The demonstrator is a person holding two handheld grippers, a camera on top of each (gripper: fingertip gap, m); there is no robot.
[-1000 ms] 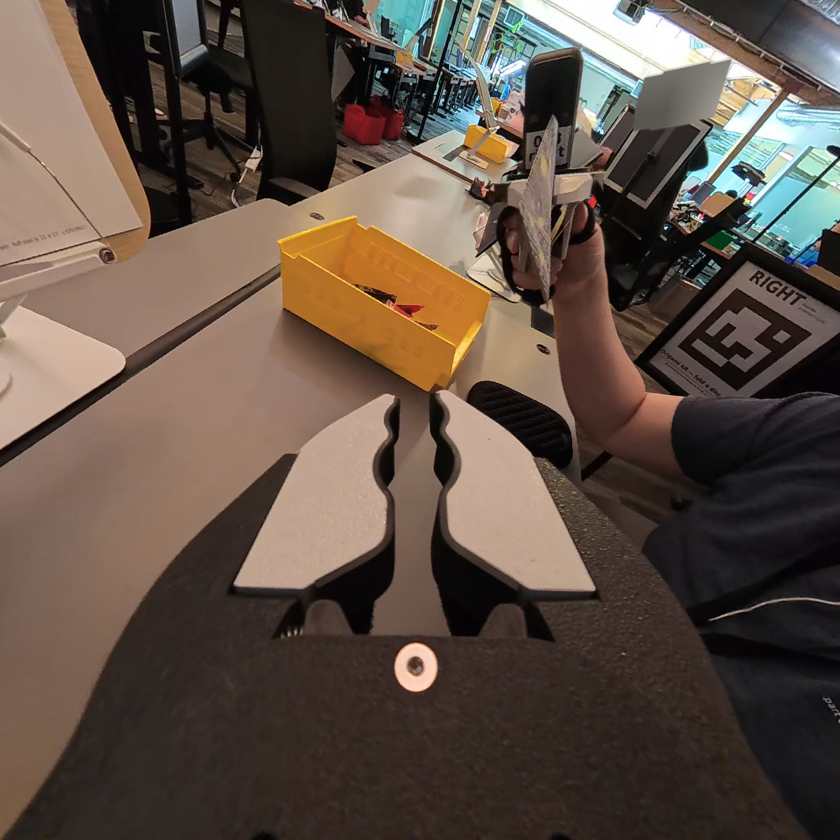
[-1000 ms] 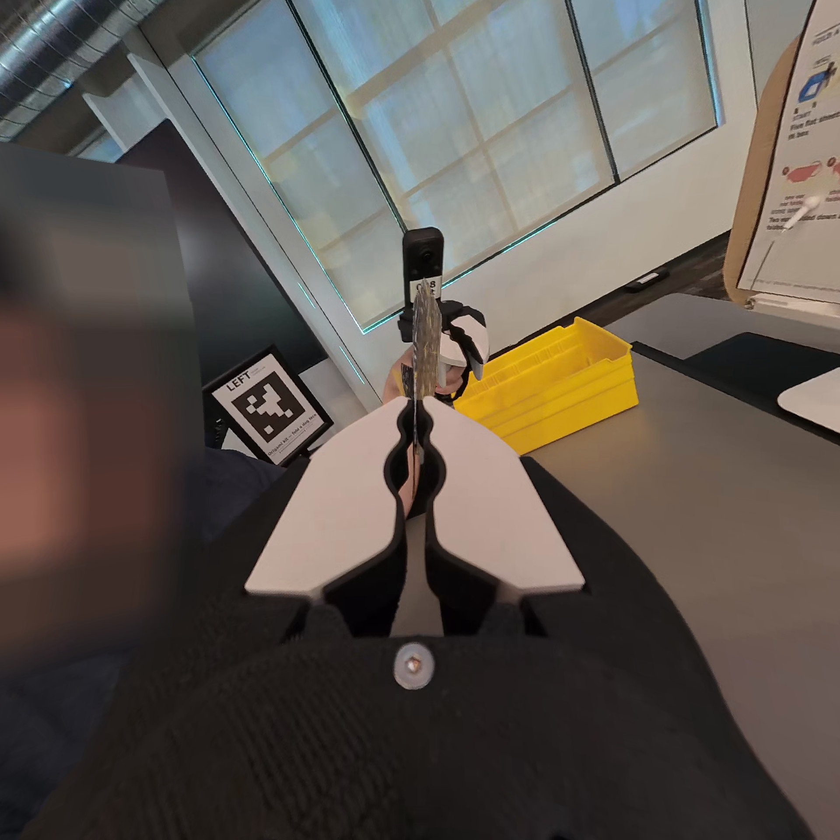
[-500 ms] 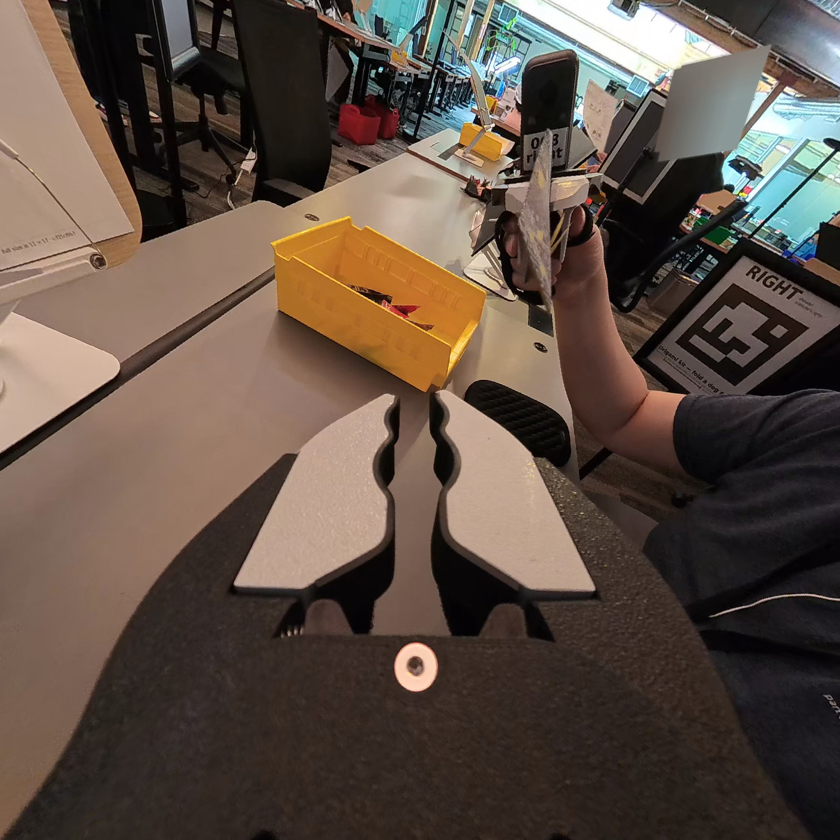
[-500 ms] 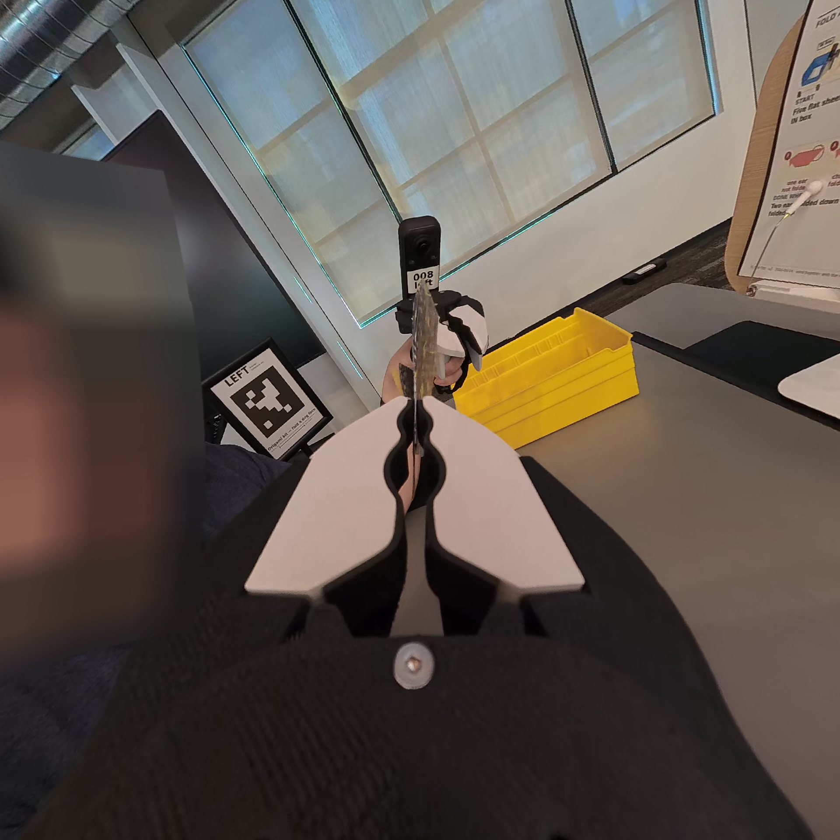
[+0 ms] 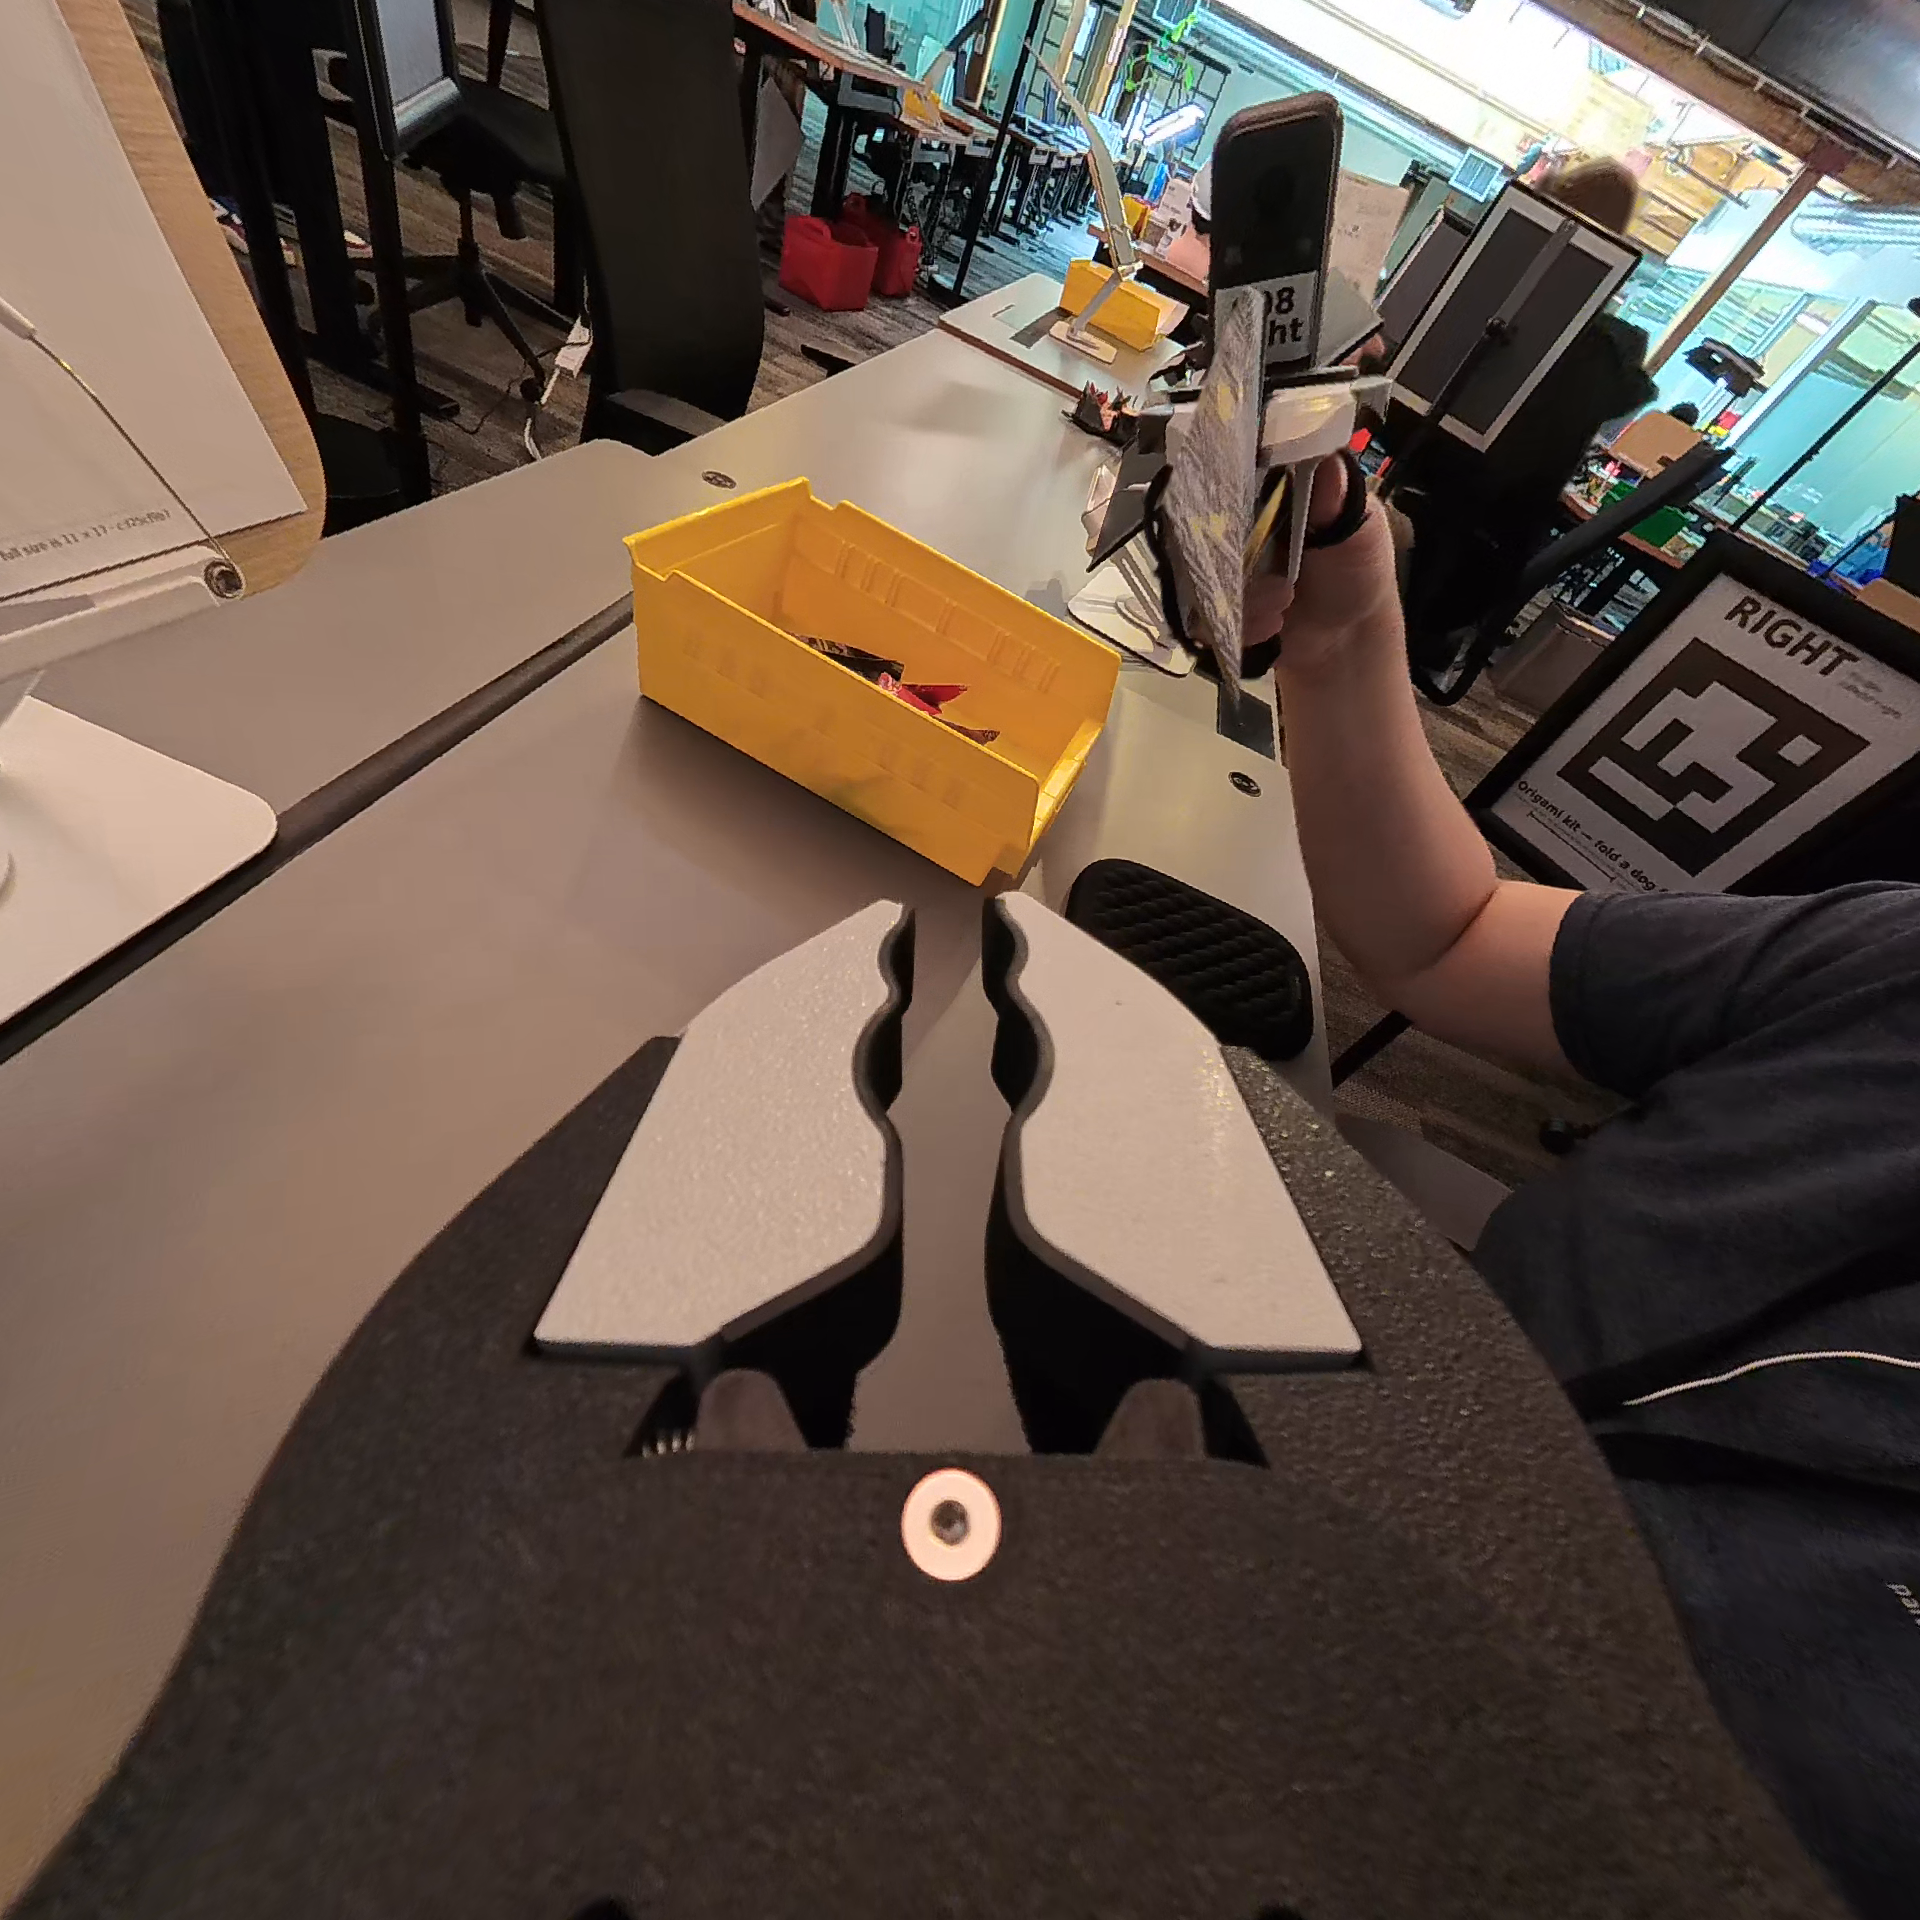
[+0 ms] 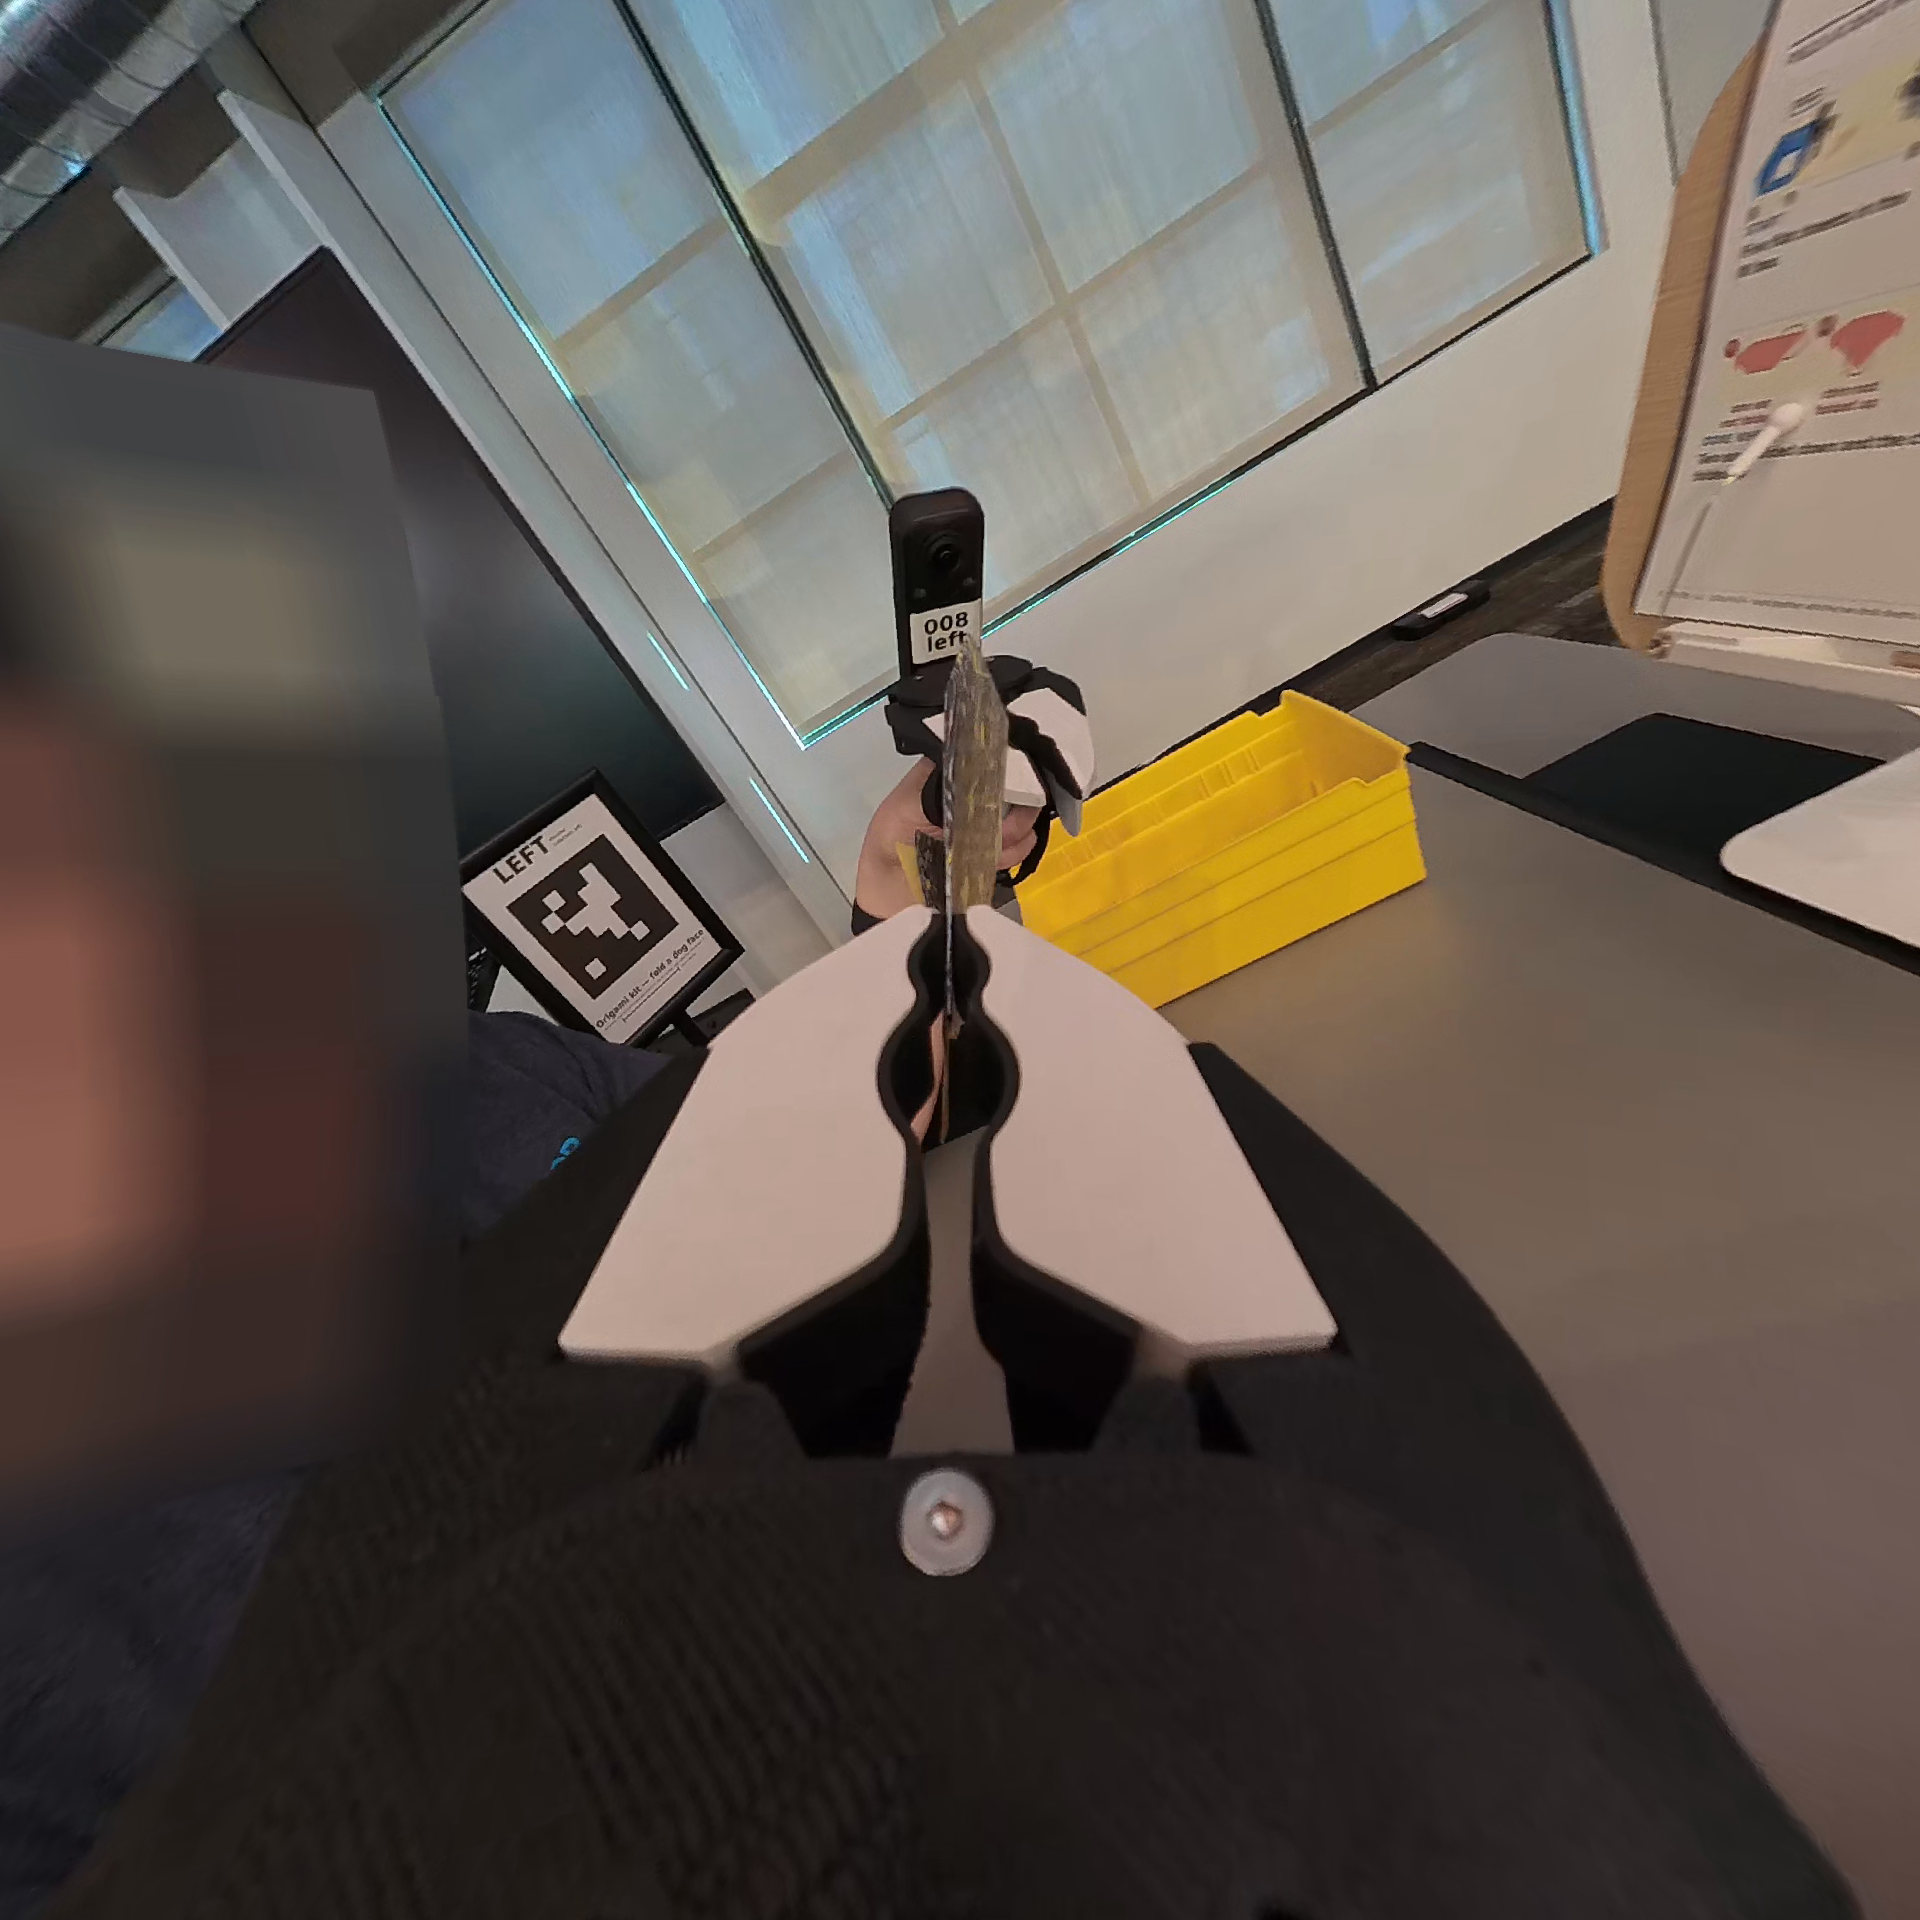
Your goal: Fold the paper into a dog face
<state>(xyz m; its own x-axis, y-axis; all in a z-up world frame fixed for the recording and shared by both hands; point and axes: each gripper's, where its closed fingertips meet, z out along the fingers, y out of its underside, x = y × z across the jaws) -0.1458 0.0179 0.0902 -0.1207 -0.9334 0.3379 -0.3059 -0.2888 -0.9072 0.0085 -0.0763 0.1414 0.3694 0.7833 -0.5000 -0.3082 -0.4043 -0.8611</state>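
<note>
The right tongs (image 6: 948, 920) pinch the folded grey-and-yellow patterned paper (image 6: 971, 790) edge-on, held high off the grey desk (image 5: 436, 935), probably for carrying to the yellow plastic bin (image 5: 873, 675). The left tongs (image 5: 948, 914) hold nothing, with 1 narrow gap.

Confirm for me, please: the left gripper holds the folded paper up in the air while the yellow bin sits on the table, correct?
Not quite: the right gripper holds the paper, shut on it, as the right wrist view shows. The left gripper is empty, jaws slightly apart. The yellow bin does sit on the table.
</note>
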